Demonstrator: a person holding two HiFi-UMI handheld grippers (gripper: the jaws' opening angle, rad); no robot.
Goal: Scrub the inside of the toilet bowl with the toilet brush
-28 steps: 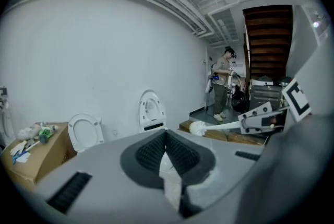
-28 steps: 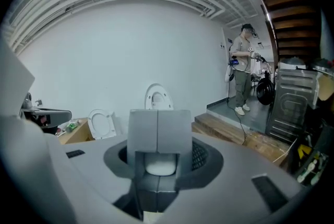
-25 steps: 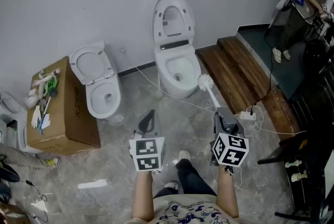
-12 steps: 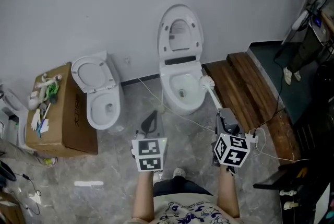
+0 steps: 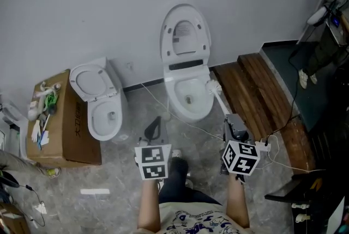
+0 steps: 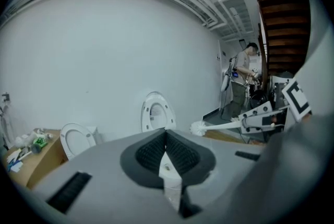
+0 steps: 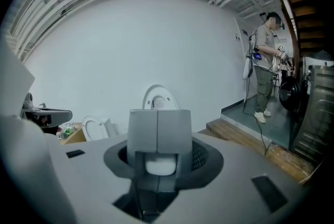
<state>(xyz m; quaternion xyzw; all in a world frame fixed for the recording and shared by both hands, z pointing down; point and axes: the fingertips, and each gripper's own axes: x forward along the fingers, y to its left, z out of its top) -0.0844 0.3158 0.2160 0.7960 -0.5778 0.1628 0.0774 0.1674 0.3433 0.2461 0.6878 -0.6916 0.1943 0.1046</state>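
A white toilet (image 5: 187,97) stands against the wall with its lid (image 5: 184,34) raised. My right gripper (image 5: 229,117) is shut on the handle of a white toilet brush (image 5: 220,99). The bristle head (image 5: 213,86) hovers at the bowl's right rim, outside the bowl. In the right gripper view the handle end (image 7: 160,166) sits clamped in the right gripper (image 7: 158,129), with the toilet lid (image 7: 159,99) beyond. My left gripper (image 5: 156,119) is shut and empty, low and left of the toilet. The left gripper view shows the left gripper (image 6: 166,140), the toilet (image 6: 155,113) and the brush head (image 6: 198,127).
A smaller toilet (image 5: 100,110) stands to the left, next to a cardboard box (image 5: 65,129) with cleaning items on top. A wooden step (image 5: 256,91) runs along the right. Cables (image 5: 158,97) and a power strip (image 5: 262,145) lie on the floor. A person (image 7: 265,69) stands far right.
The person holding the grippers has stepped closer to the toilet, a foot coming forward. The brush head has come from beside the toilet to its right rim. Both grippers stay shut.
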